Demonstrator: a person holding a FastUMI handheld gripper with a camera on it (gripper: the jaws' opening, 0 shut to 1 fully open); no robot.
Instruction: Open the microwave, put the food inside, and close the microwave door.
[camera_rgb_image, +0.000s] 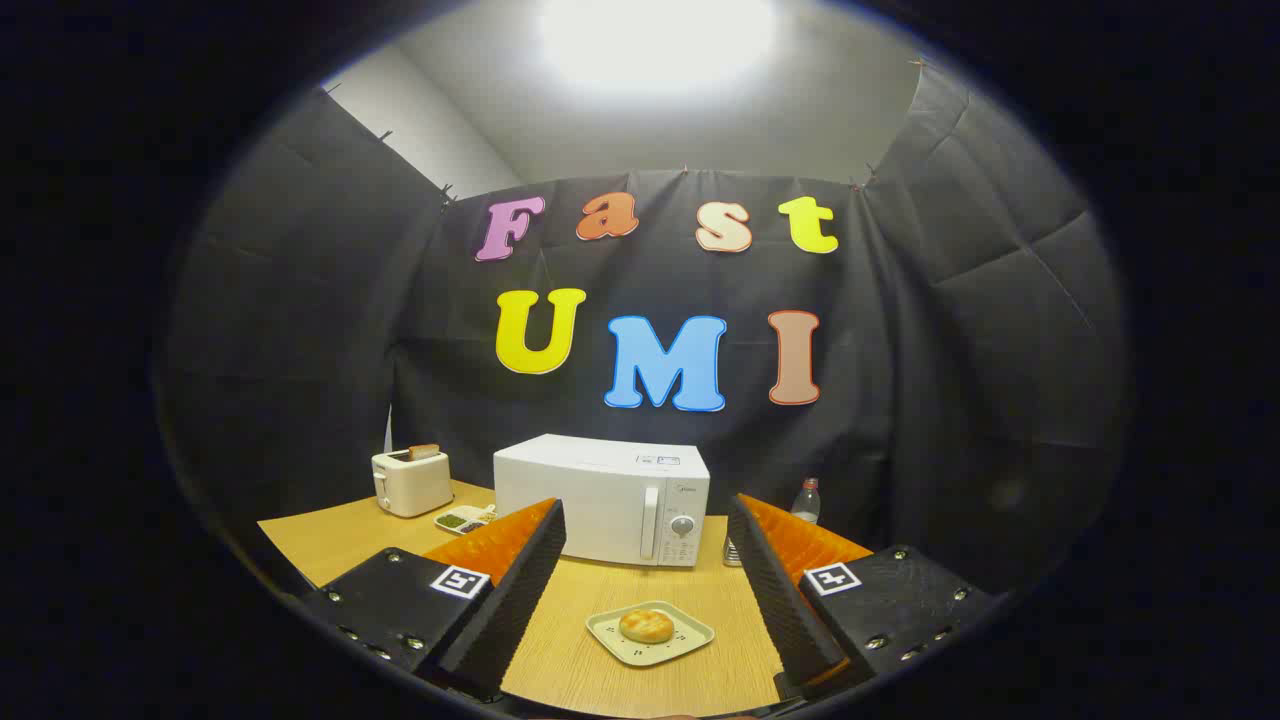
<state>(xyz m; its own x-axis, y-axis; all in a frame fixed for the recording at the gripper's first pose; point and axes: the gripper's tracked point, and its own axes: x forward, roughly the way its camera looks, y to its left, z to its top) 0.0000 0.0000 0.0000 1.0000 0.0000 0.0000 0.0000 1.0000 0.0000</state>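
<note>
Between spread tool (646, 580) fingers, plated food (646, 626).

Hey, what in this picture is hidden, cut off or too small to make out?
- Bottle: gripper view, its lower part sits behind the right finger of the open hand-held gripper.
- Small tray beside the toaster: too small to tell its contents, partly behind the left finger.
- Microwave buttons: too small to make out; door shut, inside hidden.
- Food on the plate: round and browned, kind unclear.

Overhead glare, sharp centre, fisheye-warped edges.
</note>
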